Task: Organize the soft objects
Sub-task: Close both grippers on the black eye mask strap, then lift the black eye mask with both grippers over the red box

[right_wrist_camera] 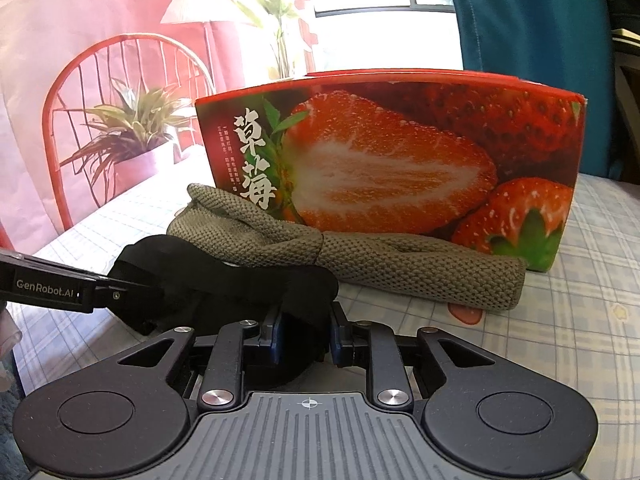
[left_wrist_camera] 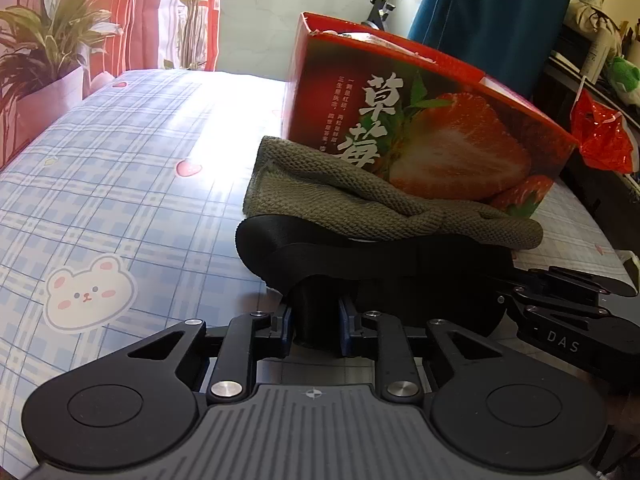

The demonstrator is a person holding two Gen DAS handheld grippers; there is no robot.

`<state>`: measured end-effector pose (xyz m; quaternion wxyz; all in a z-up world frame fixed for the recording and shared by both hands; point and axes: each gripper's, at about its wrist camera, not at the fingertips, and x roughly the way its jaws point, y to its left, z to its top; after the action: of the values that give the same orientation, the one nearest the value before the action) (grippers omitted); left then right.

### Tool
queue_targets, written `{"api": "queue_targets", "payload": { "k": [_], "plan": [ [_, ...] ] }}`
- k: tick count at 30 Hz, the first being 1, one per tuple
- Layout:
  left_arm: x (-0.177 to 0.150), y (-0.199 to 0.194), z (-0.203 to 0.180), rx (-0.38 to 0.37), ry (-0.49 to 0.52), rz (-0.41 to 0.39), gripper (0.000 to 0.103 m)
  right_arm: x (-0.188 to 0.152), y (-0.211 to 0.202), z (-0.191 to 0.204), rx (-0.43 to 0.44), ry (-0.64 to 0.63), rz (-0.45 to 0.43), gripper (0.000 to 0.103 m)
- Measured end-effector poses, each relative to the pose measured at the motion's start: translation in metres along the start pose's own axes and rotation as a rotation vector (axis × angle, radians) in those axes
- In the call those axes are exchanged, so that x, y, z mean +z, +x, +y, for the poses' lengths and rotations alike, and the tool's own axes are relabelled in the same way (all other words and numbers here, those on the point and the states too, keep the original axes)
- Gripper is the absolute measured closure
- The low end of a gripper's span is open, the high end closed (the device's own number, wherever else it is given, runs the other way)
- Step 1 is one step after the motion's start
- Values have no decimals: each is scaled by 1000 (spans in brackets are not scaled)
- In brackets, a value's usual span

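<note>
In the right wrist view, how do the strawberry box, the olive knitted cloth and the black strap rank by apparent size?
1. strawberry box, largest.
2. olive knitted cloth.
3. black strap, though it lies nearest the camera, so its true size is unsure.

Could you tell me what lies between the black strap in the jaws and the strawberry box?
The olive knitted cloth lies there, against the strawberry box and just beyond the black strap; both wrist views show it.
</note>
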<state>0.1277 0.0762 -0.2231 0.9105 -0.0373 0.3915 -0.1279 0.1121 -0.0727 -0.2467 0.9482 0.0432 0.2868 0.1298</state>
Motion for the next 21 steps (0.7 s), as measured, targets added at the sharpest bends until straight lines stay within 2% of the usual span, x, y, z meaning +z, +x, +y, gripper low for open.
{"api": "queue_targets", "payload": {
  "k": [14,21],
  "plan": [
    [4,-16,-33,-98,102,-45,83,5,-37,-12,-58,43,-58,84],
    [13,-26,-44,-134,92,-68,83,15,-51,-13,-79,51,-101,84]
  ]
}}
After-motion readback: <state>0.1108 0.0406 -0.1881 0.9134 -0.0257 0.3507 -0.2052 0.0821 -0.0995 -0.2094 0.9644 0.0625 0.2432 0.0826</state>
